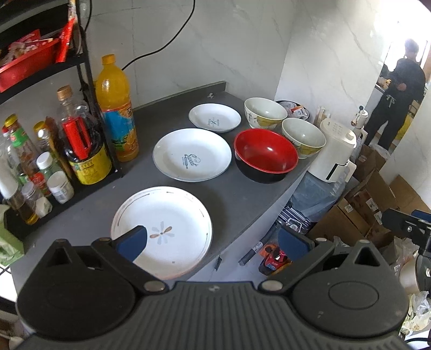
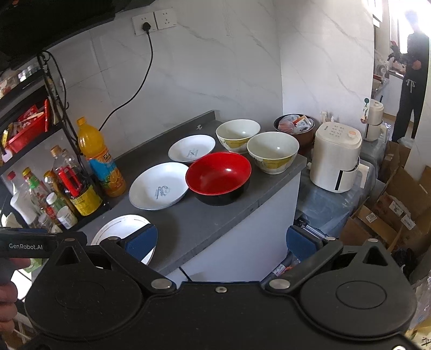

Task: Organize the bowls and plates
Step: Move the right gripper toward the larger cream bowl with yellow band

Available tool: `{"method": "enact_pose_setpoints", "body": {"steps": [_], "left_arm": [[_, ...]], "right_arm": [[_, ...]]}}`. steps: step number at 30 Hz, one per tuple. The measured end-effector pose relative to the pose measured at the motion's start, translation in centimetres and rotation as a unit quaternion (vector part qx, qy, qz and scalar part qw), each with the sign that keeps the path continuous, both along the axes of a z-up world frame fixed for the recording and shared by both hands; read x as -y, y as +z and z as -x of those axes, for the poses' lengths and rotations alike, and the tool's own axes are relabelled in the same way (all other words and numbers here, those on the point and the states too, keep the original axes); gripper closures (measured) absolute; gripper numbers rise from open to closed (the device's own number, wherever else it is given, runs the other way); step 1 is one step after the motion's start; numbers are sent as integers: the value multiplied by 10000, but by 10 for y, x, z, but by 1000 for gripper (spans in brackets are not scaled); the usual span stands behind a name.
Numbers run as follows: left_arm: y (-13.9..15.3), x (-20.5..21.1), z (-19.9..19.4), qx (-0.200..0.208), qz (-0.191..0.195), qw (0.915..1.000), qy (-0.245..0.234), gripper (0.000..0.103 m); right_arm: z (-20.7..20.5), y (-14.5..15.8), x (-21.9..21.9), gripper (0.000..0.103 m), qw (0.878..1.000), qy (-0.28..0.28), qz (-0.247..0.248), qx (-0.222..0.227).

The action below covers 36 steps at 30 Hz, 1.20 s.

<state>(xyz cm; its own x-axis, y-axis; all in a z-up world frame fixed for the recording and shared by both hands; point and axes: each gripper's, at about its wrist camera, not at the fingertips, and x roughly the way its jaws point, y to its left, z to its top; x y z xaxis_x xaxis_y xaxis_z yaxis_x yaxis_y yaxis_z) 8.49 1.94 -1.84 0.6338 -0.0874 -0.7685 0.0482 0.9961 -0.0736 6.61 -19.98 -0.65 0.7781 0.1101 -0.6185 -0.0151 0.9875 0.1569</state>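
Two views look down on the same grey counter (image 1: pixel 237 199), and each gives something the other does not. Only the right wrist view has the wall sockets (image 2: pixel 155 21) at its upper middle, with a black plug in one. Only the left wrist view shows the flower plate (image 1: pixel 172 215) almost whole, at lower centre; in the right wrist view this plate is half hidden behind a blue finger pad (image 2: pixel 141 241).

Three white plates are on the counter: the flower plate, the middle plate (image 1: pixel 192 153) with a dark print, and the small plate (image 1: pixel 214 117) further up. Three empty bowls stand to the right of them: the red bowl (image 1: pixel 266 153), black outside, and two cream bowls (image 1: pixel 265 110) with a yellow pattern, one beside the other. A dark bowl (image 2: pixel 295 123) behind them holds small packets. An orange drink bottle (image 1: pixel 115 107) stands at the left by a black rack (image 1: pixel 89 80) of sauce bottles, and a white appliance (image 1: pixel 335 150) sits right of the bowls.

The left gripper (image 1: pixel 212 242) has its jaws wide apart and holds nothing; its left pad is over the flower plate. The right gripper (image 2: pixel 219 241) is also spread wide and empty, above the counter edge.
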Motion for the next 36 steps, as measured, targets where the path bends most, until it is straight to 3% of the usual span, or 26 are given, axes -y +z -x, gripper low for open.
{"method": "enact_pose_setpoints", "body": {"steps": [13,18,27,36], "left_arm": [[-1,-15,-67,208,-232,9945,-996,0],[-3,-12,-86,234,-61,9918,-1253,0],[-5,9,-112,211,311,9879,-1504,2],[-10,53,-150,356,292,9871,-1533,3]], "right_arm": [[-42,-1,-16,0,9967,-792,-190,41],[-53,1,-17,0,9951,-972,-146,69],[-77,-4,-3,2,9940,-1081,-135,18],[-118,-14,34,6,9947,-1009,-187,108]]}}
